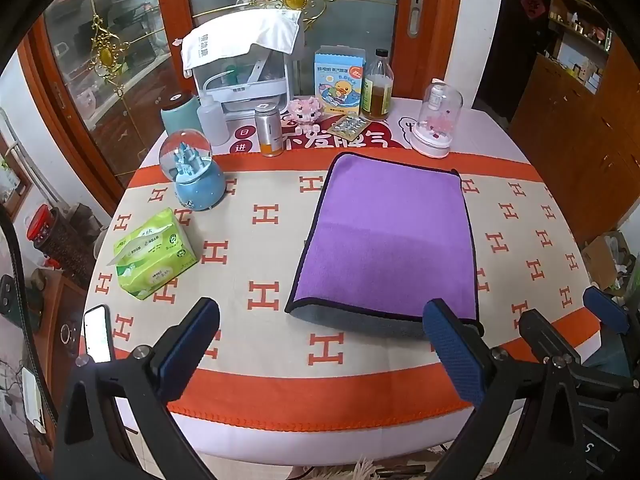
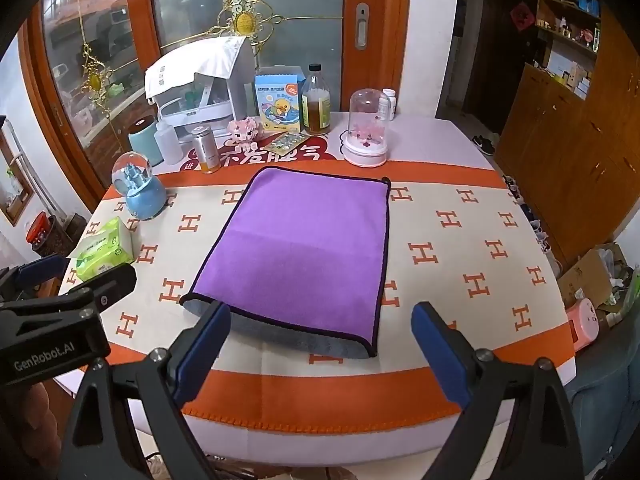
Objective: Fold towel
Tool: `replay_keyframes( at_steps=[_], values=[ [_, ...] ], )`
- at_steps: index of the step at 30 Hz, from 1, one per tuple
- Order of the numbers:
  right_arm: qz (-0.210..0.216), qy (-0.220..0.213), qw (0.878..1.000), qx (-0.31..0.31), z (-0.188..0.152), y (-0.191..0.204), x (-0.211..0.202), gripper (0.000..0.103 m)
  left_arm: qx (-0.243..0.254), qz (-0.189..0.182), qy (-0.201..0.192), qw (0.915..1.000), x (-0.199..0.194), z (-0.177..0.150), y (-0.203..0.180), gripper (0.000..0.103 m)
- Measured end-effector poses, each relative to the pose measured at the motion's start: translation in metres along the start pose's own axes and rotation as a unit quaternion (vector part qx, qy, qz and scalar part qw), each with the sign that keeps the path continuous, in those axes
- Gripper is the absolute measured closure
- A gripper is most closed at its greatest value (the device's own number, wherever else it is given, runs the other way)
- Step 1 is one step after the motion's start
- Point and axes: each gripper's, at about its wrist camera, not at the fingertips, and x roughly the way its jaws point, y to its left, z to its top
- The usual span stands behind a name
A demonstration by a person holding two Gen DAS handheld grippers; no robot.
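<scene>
A purple towel (image 1: 386, 236) with a dark hem lies flat on the table, folded over, its grey underside showing along the near edge. It also shows in the right wrist view (image 2: 304, 248). My left gripper (image 1: 324, 332) is open and empty, held above the table's near edge, just in front of the towel's near edge. My right gripper (image 2: 322, 338) is open and empty, also just in front of the towel's near edge. The right gripper shows at the right of the left wrist view (image 1: 568, 320), and the left gripper at the left of the right wrist view (image 2: 76, 280).
The tablecloth (image 1: 260, 396) is cream with orange H marks and orange bands. A green tissue pack (image 1: 154, 256), a blue snow globe (image 1: 196, 172) and a phone (image 1: 97, 334) lie on the left. Bottles, a box and a glass dome (image 1: 436, 124) stand along the back.
</scene>
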Motion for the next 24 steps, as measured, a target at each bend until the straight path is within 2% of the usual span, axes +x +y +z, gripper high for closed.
replay_keyframes(
  at_steps=[24],
  values=[
    [-0.005, 0.001, 1.000, 0.004, -0.0068, 0.0047, -0.0035, 0.011, 0.001, -0.001, 0.001, 1.0000, 0.0008, -0.0002, -0.0009, 0.002]
  ],
)
